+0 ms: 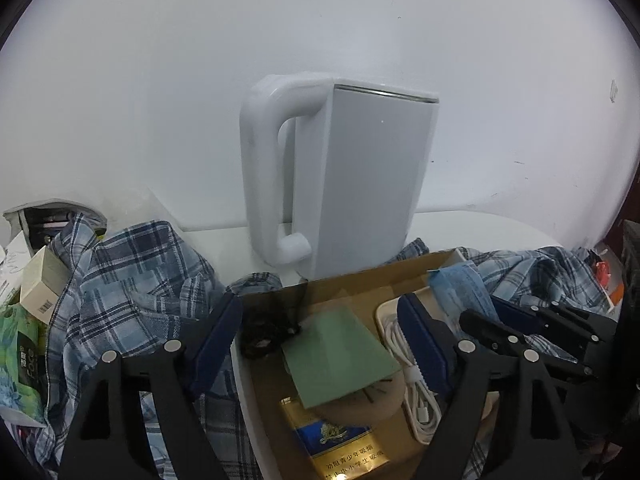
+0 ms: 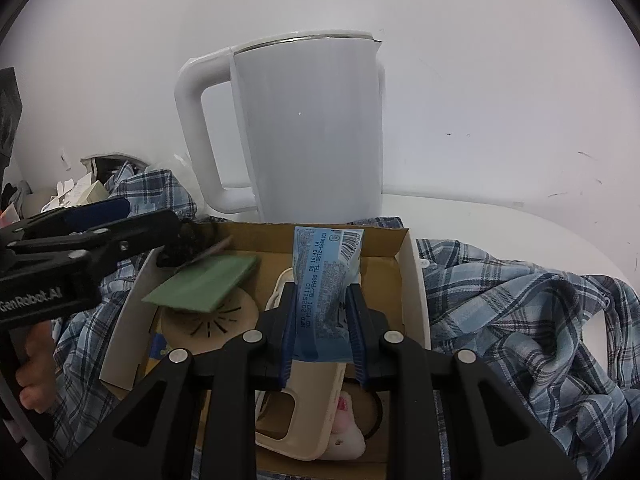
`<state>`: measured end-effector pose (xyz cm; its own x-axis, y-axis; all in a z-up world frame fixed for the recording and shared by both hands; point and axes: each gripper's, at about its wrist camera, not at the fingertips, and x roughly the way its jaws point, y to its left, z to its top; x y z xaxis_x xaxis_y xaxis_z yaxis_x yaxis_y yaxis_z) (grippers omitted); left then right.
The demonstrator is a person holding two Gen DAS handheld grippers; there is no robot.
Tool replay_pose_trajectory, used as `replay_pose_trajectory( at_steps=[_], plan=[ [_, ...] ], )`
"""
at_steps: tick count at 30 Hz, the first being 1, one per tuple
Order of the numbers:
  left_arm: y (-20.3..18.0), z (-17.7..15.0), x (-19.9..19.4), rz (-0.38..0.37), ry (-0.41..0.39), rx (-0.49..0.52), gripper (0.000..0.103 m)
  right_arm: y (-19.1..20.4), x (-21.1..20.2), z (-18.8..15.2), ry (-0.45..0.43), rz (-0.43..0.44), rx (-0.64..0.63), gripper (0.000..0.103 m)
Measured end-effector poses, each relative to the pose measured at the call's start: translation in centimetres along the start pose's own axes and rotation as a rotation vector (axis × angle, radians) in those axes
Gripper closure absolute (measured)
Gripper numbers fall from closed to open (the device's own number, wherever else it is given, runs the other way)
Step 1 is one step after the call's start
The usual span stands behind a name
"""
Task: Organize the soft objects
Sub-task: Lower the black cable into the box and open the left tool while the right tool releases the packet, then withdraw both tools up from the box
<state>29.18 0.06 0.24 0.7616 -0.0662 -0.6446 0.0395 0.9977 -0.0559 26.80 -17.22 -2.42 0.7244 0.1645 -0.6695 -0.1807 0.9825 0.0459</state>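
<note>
A blue soft packet (image 2: 326, 280) with printed dates stands tilted over the open cardboard box (image 2: 414, 280), and my right gripper (image 2: 322, 320) is shut on its lower half. From the left wrist, that packet (image 1: 456, 284) and the right gripper (image 1: 494, 314) show at the right. My left gripper (image 1: 320, 336) is open wide over the box's left end (image 1: 360, 276). A black mesh bundle (image 1: 264, 328) lies below, between its pads, untouched. The left gripper (image 2: 136, 216) reaches in from the left. A blue plaid shirt (image 1: 132, 280) (image 2: 520, 320) lies crumpled around the box.
A white kettle (image 1: 372, 180) (image 2: 312, 132) stands right behind the box. Inside lie a green card (image 1: 336, 356), a white cable (image 1: 416, 384), a cigarette pack (image 1: 340, 448), a wooden disc (image 2: 216, 316) and a beige phone case (image 2: 304, 412). Far left sits a green tissue pack (image 1: 20, 344).
</note>
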Motion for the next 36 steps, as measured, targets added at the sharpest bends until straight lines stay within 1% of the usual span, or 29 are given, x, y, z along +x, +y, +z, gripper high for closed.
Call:
replay_pose_trajectory(
  at_steps=[7,8,9,10,11,12,13,19,26,30,33,34,36],
  plan=[
    [0.1,0.3,-0.7,0.002,-0.021,0.005,0.021,0.1,-0.2,0.0,-0.01,0.013,-0.007,0.08],
    [0.0,0.3,-0.8,0.002,-0.024,0.008,0.021,0.2,-0.2,0.0,-0.011,0.016,-0.01,0.08],
    [0.0,0.3,-0.8,0.003,-0.025,0.011,0.021,0.2,-0.2,0.0,-0.012,0.023,-0.01,0.077],
    [-0.1,0.3,-0.9,0.005,-0.027,0.015,0.021,0.2,-0.1,-0.1,-0.009,0.027,-0.011,0.069],
    [-0.2,0.3,-0.9,0.008,-0.029,0.02,0.021,0.3,0.0,-0.1,-0.005,0.031,-0.012,0.051],
    [-0.2,0.3,-1.0,0.01,-0.031,0.023,0.021,0.3,0.0,-0.2,-0.005,0.035,-0.013,0.042],
    [-0.3,0.3,-1.0,0.01,-0.033,0.025,0.021,0.3,-0.1,-0.3,-0.017,0.034,-0.013,0.037],
    [-0.1,0.3,-1.2,0.013,-0.03,0.019,0.021,0.7,-0.5,-0.5,-0.045,0.014,-0.028,0.037],
    [0.1,0.6,-2.2,0.013,-0.059,0.019,0.021,0.2,-1.0,-0.1,-0.064,-0.004,-0.009,0.037],
    [0.0,0.9,-3.0,0.018,-0.081,0.023,0.021,0.0,-1.7,0.6,-0.09,-0.025,-0.02,0.033],
    [-0.1,1.5,-4.7,0.01,-0.133,0.023,0.021,-0.3,-3.2,1.4,-0.139,-0.05,-0.011,0.027],
    [-0.3,1.7,-5.5,0.031,-0.158,0.029,0.021,-0.4,-3.8,1.7,-0.159,-0.053,-0.006,0.024],
    [-0.6,1.9,-7.6,0.097,-0.249,0.032,0.021,-0.5,-5.4,2.4,-0.209,-0.058,-0.007,0.019]
  ],
)
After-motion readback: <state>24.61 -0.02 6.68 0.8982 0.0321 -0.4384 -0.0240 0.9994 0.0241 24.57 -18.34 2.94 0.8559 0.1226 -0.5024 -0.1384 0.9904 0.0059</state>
